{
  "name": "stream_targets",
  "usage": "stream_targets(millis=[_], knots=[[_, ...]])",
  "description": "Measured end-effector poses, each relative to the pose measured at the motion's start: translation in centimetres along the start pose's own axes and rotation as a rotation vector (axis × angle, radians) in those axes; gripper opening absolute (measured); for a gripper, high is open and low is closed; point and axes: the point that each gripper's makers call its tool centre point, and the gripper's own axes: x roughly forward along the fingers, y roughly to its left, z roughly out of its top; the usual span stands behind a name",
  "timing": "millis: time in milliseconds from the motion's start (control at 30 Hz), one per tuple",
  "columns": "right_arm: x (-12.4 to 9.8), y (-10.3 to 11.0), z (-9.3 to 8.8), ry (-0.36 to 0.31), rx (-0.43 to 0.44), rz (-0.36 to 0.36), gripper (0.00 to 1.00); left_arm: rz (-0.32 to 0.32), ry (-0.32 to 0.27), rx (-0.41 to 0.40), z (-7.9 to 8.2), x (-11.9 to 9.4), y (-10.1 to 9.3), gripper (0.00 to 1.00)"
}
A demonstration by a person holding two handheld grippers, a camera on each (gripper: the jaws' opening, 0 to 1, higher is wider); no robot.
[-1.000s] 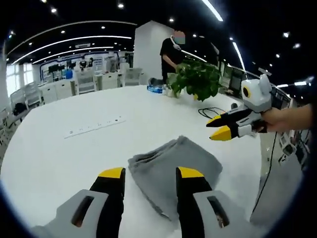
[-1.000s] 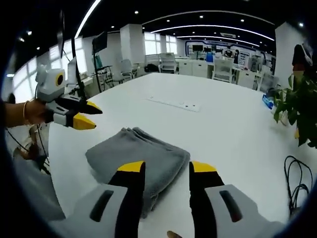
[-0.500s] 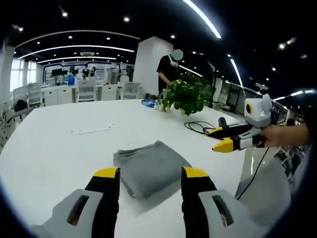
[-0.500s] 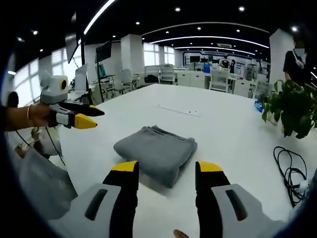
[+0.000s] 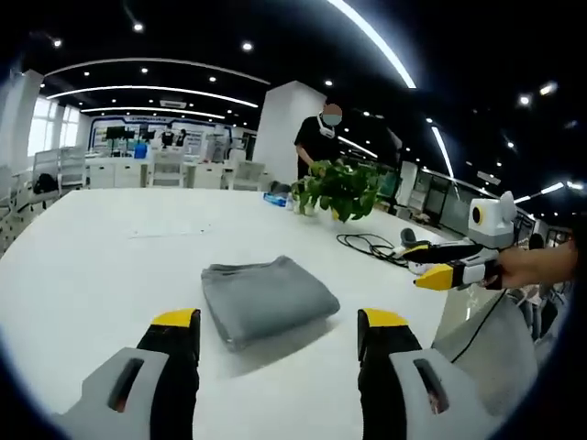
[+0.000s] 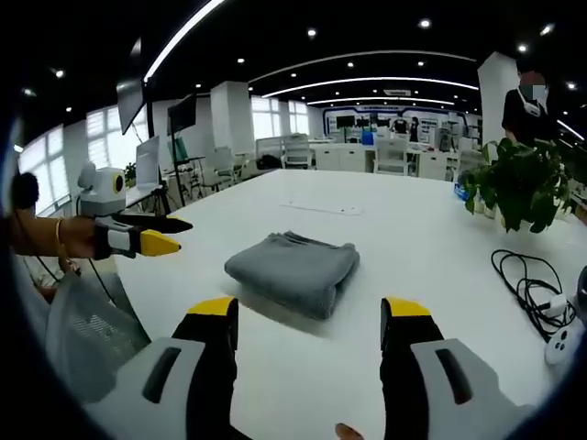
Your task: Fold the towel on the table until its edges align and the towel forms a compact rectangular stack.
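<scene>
The grey towel [image 5: 267, 299] lies folded into a compact rectangular stack on the white table [image 5: 92, 266]; in the right gripper view the towel [image 6: 295, 269] sits mid-table. My left gripper [image 5: 280, 323] is open, held back from the towel's near edge with nothing between its jaws. My right gripper [image 6: 310, 310] is open too, away from the towel and empty. The right gripper [image 5: 433, 267] comes in from the right of the left gripper view, held by a hand. The left gripper [image 6: 156, 235] enters the right gripper view from the left.
A potted green plant [image 5: 341, 188] stands at the table's far side, with a black cable [image 5: 367, 246] beside it. A flat white strip [image 6: 321, 208] lies beyond the towel. A person in black [image 5: 321, 137] stands behind the plant. A mesh chair [image 6: 87, 335] is at the table's edge.
Both grippers have pulled back and up from the folded towel, which now looks smaller and farther away. Both jaws have spread slightly wider. The towel itself stays still.
</scene>
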Motion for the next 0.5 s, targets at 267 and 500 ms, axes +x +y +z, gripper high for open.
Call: stream_targets(millis=[267,500], knots=[[0.2,1.0,-1.4,0.026,0.022,0.012,0.67,-0.017,0.034,0.044,-1.3,-0.2,-1.0,0.87],[0.2,2.0,-2.4,0.042,-0.004,0.029,0.67,-0.015,0.06,0.046,-2.0,-0.9,-0.9,0.87]])
